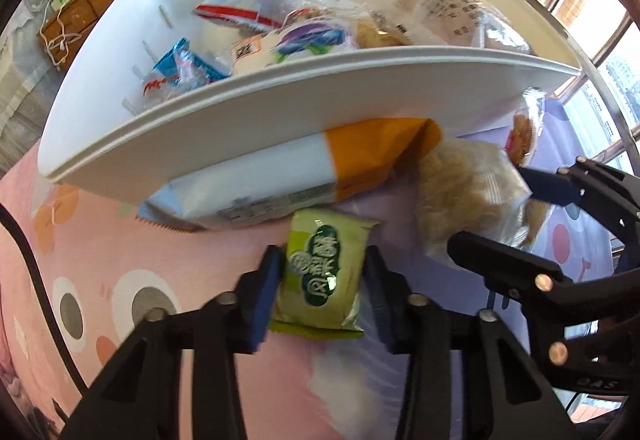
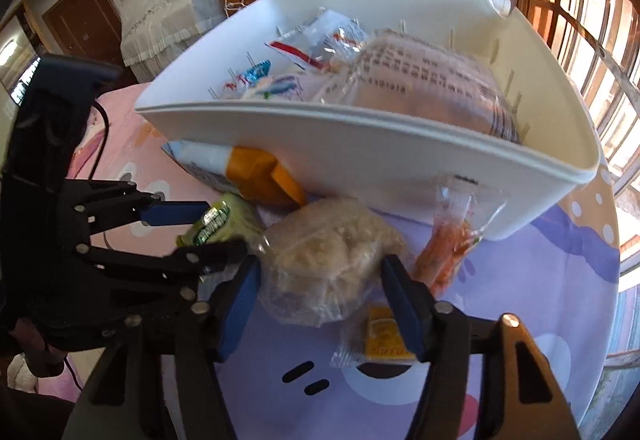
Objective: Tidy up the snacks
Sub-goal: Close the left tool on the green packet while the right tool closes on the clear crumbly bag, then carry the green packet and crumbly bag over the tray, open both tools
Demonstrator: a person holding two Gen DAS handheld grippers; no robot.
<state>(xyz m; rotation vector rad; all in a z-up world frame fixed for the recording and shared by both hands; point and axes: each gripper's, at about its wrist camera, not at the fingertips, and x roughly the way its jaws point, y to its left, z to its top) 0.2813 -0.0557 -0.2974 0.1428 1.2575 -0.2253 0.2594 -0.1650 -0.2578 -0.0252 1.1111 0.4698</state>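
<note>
My left gripper [image 1: 322,280] is shut on a small green snack packet [image 1: 324,272], its blue pads pressing both sides just above the tablecloth. From the right wrist view the same green packet [image 2: 224,224] sits between the left gripper's fingers [image 2: 222,230]. My right gripper [image 2: 320,292] is shut on a clear bag of beige puffed snack [image 2: 328,260], which lies in front of the white bin [image 2: 360,160]. The left wrist view shows the right gripper [image 1: 486,206] on that bag [image 1: 460,188]. The white bin [image 1: 280,120] holds several wrapped snacks.
A white and orange packet [image 1: 280,176] leans against the bin's front. An orange-red snack packet [image 2: 448,252] lies to the right of the bag, a small yellow packet [image 2: 384,336] beneath it. The pink and purple cartoon tablecloth [image 2: 520,280] covers the round table. A black cable [image 1: 32,272] runs at left.
</note>
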